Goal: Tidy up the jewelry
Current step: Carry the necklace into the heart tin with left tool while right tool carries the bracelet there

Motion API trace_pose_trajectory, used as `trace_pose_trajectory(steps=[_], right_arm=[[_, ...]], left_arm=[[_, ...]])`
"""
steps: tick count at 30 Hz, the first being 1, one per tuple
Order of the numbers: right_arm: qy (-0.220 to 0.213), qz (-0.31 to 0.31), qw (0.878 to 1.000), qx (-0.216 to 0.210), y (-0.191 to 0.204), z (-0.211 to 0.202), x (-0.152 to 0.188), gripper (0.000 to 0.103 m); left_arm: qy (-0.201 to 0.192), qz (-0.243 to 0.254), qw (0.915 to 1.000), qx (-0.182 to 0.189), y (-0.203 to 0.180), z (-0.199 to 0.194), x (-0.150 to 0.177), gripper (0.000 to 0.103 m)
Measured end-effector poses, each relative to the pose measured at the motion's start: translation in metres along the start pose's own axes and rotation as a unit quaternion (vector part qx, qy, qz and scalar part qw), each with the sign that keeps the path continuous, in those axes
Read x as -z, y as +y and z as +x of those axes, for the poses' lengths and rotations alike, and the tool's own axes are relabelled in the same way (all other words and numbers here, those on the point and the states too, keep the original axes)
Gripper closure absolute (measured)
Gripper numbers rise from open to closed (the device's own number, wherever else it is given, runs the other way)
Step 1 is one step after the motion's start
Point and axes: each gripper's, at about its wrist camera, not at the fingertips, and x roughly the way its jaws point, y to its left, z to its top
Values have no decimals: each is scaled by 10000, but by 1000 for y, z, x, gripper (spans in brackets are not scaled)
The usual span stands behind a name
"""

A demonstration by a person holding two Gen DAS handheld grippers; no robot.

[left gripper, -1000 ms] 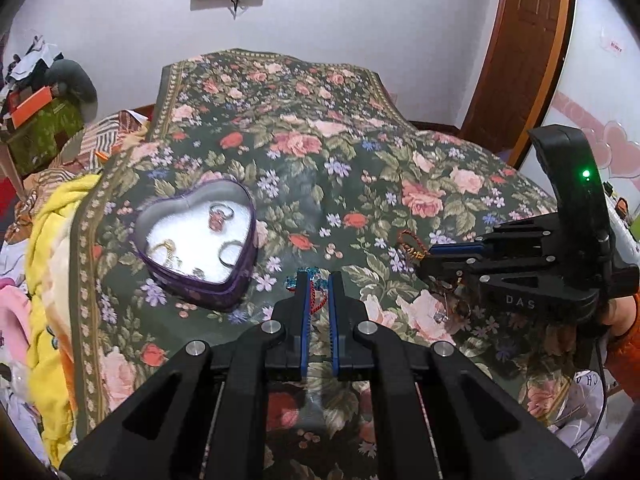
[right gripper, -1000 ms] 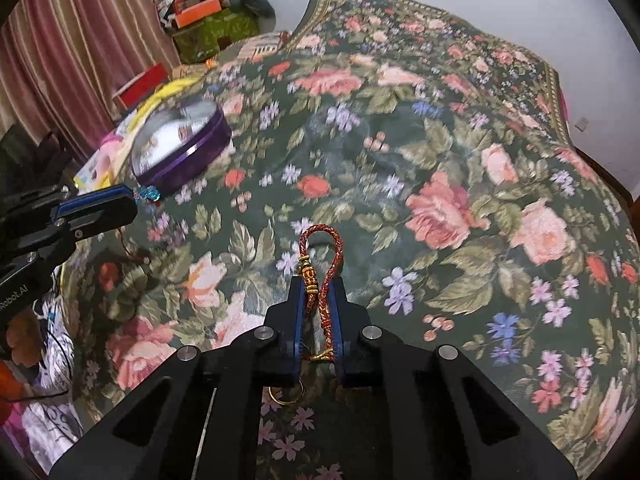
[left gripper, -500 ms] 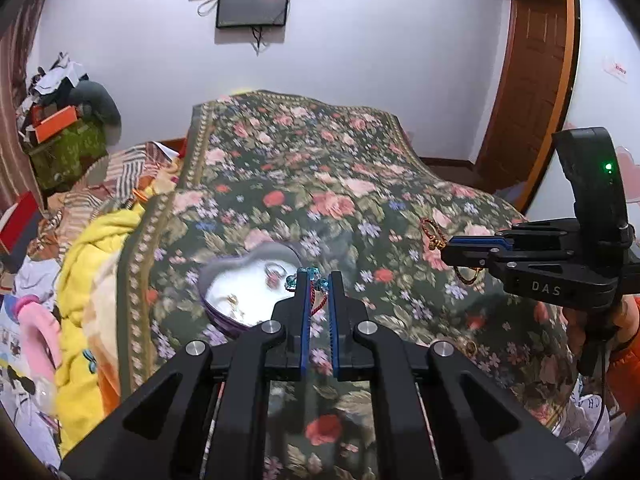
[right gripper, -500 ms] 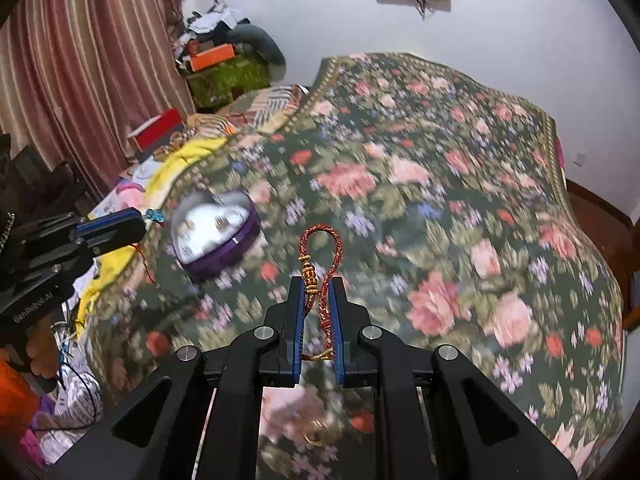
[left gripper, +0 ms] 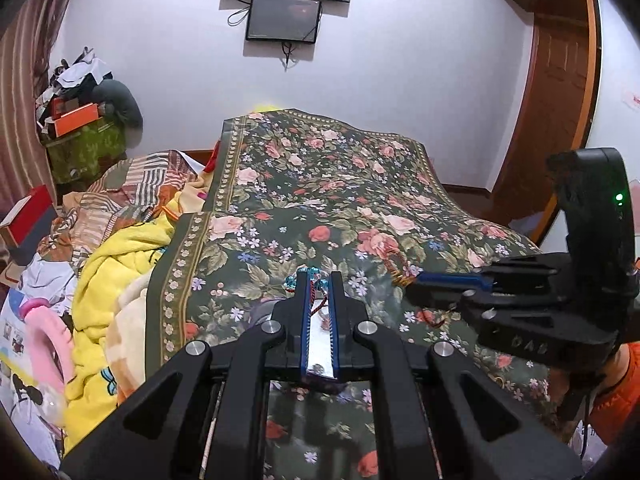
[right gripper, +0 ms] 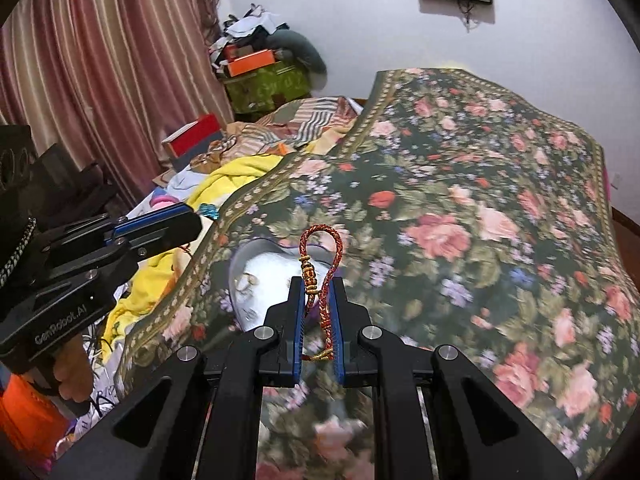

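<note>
Bed (right gripper: 500, 200): covered by a dark green floral spread, which carries the task items. A yellow blanket (left gripper: 116, 264) is heaped off its left edge.

Left tool (left gripper: 319, 280): held above the near left part of the bed. Its jaws stand narrowly apart and clamp a red cord (left gripper: 316, 302) with turquoise beads at the tips. In the right wrist view the same tool (right gripper: 192, 224) enters from the left, with the beads (right gripper: 209, 211) protruding from its tip, above the left edge of the bed.

Right tool (right gripper: 318, 284): held above the near part of the bed, right of the left tool and apart from it. Its jaws are clamped on a bracelet (right gripper: 322, 268) of red braided cord with gold beads; the loop stands upright beyond the fingertips and the knotted tail hangs between the blue pads. In the left wrist view the tool (left gripper: 416, 280) enters from the right, with the bracelet (left gripper: 398, 268) showing at its tip.

Box (right gripper: 264, 276): heart-shaped, purple-walled, white-lined, open. It sits on the bed near the left edge, directly beneath and behind the right tool's fingers. Small pieces lie on its lining, but blur prevents telling what they are. In the left wrist view only a sliver of the lining (left gripper: 320, 344) shows between the left tool's pads.
</note>
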Motion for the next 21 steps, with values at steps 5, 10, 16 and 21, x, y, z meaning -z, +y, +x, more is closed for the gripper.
trace_pose_trajectory(steps=[5,10,16,21], right_arm=[[191,-68,9997,-131,8,26,-6,92],[450,-169,9987,-171,12,52,-8,92],[550,-307,9978,-188,18,57,-5,92],[661,-272,9972,-212,16,59,-4,86]], left_arm=[[91,-58,9999,42,11,13,3,97],[200,-166,9996,66,23,29,7,96],[340,-259,9990,154,33,45,12,96],[502,-332,9979,250,34,58,16,97]])
